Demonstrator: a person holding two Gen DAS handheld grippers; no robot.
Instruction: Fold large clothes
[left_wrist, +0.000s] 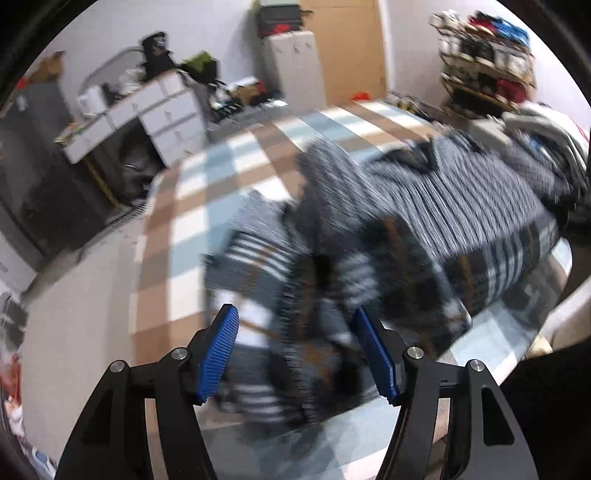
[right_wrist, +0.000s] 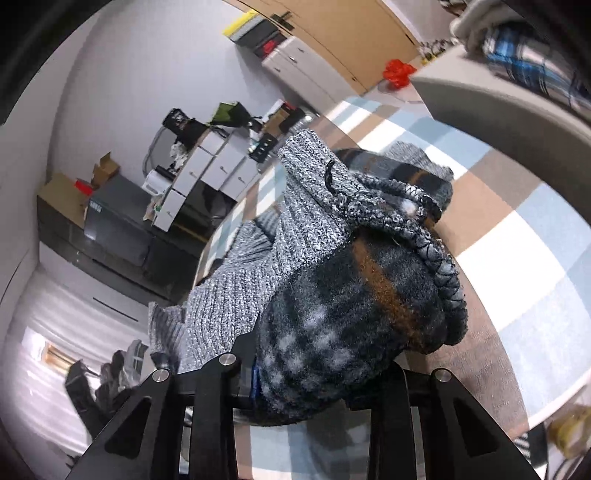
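Note:
A large grey knit garment (left_wrist: 461, 199) with a dark plaid lining is spread, blurred, across a bed with a blue, brown and white checked sheet (left_wrist: 192, 221). My left gripper (left_wrist: 295, 332) hovers over its near bunched end, blue pads (left_wrist: 221, 347) wide apart and not pressing on the cloth. In the right wrist view a thick fold of the same garment (right_wrist: 332, 295), with lining and braided dark trim outward, bulges over my right gripper (right_wrist: 317, 380). Its jaws are shut on that fold, which hides the fingertips. Only a sliver of a blue pad (right_wrist: 254, 380) shows.
A white desk with drawers (left_wrist: 166, 110) stands left of the bed, with a grey cabinet (left_wrist: 295, 62) behind. A loaded clothes rack (left_wrist: 487, 59) and a pile of clothes (left_wrist: 546, 129) sit at the far right. Bare sheet (right_wrist: 517, 251) lies right of the held fold.

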